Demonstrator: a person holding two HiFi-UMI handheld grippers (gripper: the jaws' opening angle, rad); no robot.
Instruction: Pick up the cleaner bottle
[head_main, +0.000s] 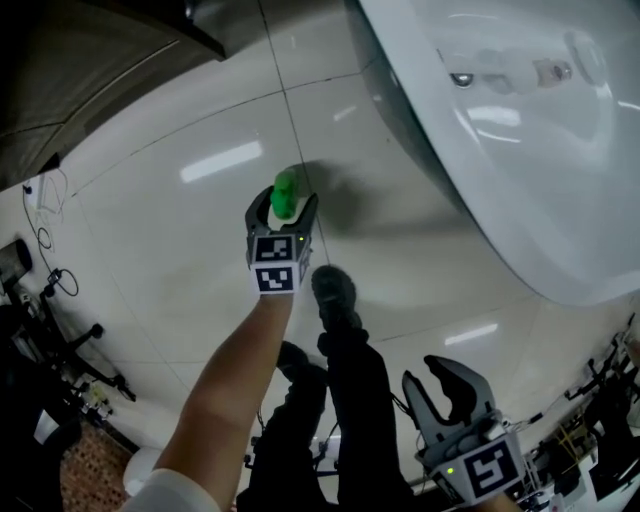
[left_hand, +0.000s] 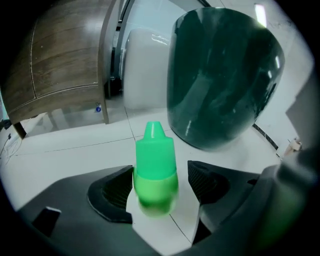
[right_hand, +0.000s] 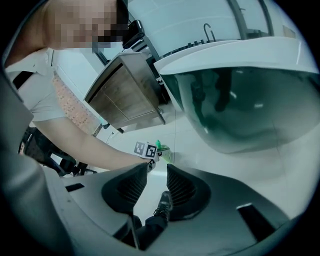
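My left gripper (left_hand: 160, 176) had its jaws apart around the bottle (left_hand: 155, 157) on the floor (head_main: 200, 230), unclamped. Right gripper (right_hand: 157, 172) was empty, jaws apart. Squeeze and lift remained.

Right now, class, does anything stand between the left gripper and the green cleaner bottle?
Nothing visible does. The green cleaner bottle stands upright on the white floor tiles, between the open jaws of the left gripper, not yet clamped.
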